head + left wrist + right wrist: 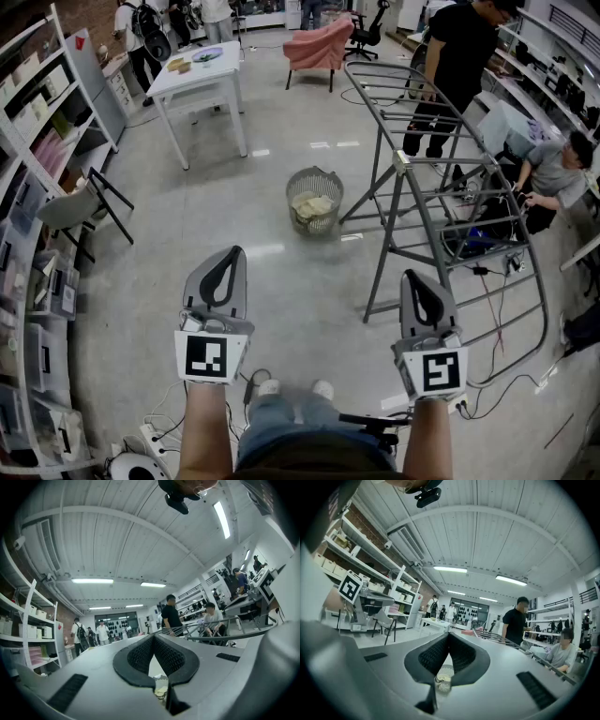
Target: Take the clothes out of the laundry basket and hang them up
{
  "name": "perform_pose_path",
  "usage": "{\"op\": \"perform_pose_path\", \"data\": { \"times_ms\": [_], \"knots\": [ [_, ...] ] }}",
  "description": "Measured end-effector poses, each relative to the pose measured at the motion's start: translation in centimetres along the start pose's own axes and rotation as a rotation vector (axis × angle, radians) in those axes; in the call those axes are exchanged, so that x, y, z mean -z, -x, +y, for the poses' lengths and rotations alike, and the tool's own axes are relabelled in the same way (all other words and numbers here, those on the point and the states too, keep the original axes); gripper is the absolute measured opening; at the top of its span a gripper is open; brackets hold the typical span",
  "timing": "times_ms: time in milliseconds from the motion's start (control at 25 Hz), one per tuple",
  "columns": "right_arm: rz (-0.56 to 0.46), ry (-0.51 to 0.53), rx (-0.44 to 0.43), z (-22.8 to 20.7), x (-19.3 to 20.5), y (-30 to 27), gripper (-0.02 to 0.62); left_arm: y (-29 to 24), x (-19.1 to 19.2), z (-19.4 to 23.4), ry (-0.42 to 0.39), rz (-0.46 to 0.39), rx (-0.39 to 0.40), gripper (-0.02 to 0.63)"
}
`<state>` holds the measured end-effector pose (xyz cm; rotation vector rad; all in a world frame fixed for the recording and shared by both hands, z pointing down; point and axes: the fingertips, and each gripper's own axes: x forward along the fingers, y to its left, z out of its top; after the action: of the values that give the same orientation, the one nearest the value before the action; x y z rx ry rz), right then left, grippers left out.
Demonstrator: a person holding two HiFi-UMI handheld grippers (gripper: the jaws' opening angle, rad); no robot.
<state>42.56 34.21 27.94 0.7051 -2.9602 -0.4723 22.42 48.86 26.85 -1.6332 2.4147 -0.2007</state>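
Note:
A round wire laundry basket (314,199) stands on the floor ahead of me with pale clothes (312,206) inside. It shows small through the jaw gaps as a basket (161,686) in the left gripper view and a basket (443,678) in the right gripper view. A grey metal drying rack (441,202) stands to its right, bare. My left gripper (225,258) and right gripper (419,278) are held level, well short of the basket, both shut with nothing between the jaws.
A white table (199,80) stands at the far left, shelving (33,169) lines the left wall, and a folding chair (80,211) stands beside it. A pink-draped chair (319,47) is at the back. One person (459,66) stands behind the rack, another (558,173) crouches right. Cables (506,375) trail on the floor.

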Motion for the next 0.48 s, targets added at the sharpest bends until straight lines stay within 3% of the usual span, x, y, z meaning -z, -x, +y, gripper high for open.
{"op": "perform_pose_path", "data": {
  "times_ms": [400, 440, 480],
  "knots": [
    [-0.034, -0.032, -0.063, -2.1, 0.3, 2.2, -0.002, 0.2, -0.9, -4.5, 0.021, 0.025, -0.020, 0.003],
    [-0.037, -0.057, -0.067, -2.2, 0.3, 2.3, -0.002, 0.2, -0.7, -4.9, 0.028, 0.039, -0.008, 0.010],
    [-0.032, -0.083, -0.082, -2.2, 0.3, 2.4, 0.016, 0.0, -0.5, -5.2, 0.036, 0.056, 0.007, 0.077]
  ]
}}
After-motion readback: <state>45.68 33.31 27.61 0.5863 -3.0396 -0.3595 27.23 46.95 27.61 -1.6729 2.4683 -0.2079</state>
